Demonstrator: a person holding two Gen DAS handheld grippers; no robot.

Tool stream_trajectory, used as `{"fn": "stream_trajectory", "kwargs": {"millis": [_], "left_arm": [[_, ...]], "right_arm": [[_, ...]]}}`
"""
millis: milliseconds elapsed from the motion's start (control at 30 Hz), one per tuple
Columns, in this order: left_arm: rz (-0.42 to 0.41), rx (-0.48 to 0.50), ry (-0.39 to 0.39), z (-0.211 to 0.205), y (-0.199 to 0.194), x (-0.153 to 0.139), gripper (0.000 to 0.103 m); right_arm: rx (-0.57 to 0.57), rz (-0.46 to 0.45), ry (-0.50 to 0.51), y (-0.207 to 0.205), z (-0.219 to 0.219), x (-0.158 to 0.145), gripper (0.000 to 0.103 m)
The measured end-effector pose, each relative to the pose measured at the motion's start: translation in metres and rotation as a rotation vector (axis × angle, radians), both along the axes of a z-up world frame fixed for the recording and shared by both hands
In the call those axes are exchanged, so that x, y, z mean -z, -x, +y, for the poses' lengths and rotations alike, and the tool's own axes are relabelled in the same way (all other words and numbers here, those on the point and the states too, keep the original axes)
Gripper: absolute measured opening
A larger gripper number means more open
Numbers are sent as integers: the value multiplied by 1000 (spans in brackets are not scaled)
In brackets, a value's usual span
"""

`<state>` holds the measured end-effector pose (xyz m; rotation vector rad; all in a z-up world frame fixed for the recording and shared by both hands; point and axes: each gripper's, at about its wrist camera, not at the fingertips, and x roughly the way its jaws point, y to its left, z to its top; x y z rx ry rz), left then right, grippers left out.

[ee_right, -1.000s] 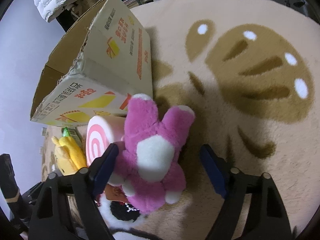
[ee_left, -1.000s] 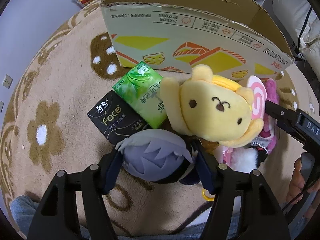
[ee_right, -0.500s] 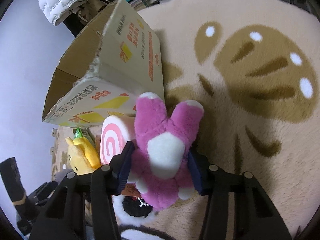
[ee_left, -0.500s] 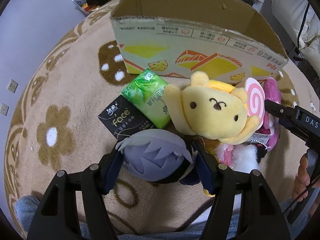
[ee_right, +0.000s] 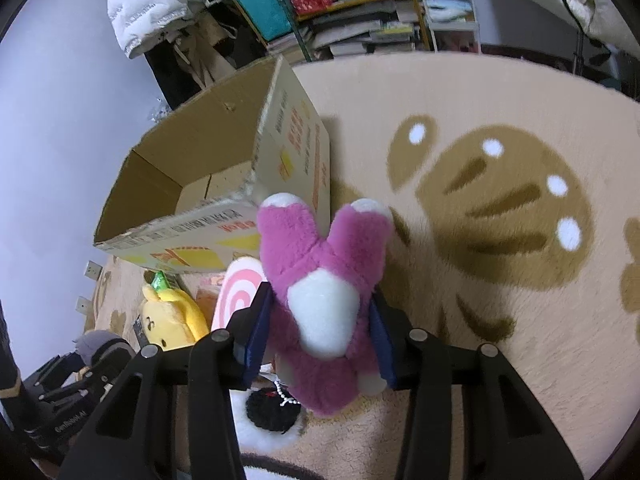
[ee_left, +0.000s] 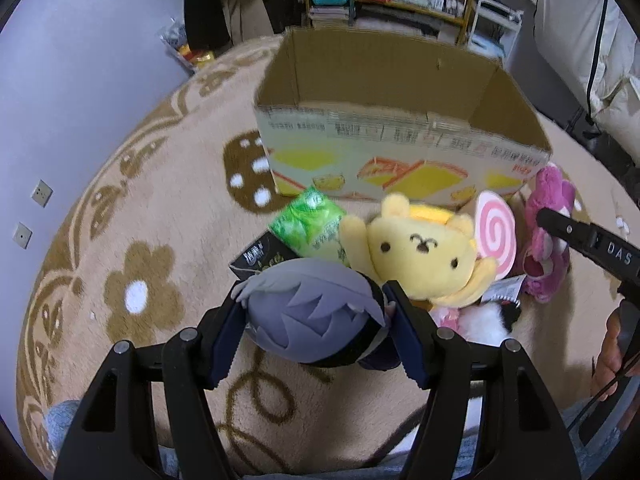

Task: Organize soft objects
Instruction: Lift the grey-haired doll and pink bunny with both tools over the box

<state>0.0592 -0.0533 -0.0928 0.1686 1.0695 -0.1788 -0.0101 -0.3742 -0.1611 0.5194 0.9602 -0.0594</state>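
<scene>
Both toys have just been lifted: the left gripper [ee_left: 316,320] clamps the grey plush [ee_left: 312,316], the right gripper [ee_right: 320,332] the pink plush [ee_right: 324,280], with the box [ee_left: 400,152] ahead, ready for loading.

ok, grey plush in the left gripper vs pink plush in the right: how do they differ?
The grey plush is rounded with jagged felt hair; the pink plush is shaggy with a white patch and two white-tipped limbs. The grey plush lies nearer the tissue packs, the pink plush beside the cardboard box corner. Both are clamped between gripper pads.
</scene>
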Motion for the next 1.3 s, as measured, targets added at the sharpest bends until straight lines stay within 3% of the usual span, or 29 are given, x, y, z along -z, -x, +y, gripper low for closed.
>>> {"fn": "stream_trajectory", "kwargs": {"millis": [567,800,1300], "left_arm": [[-280,-28,31,8,-4,-70,66],[-339,-6,36,5,-9,-99,66],[-377,9,11,-9,-49,-118,66]], "right_arm": [[8,-321,73,26,1,-100,47],[-20,-363,106,15,10,-118,47],[-94,-412,134,-21,36,-135,47]]}}
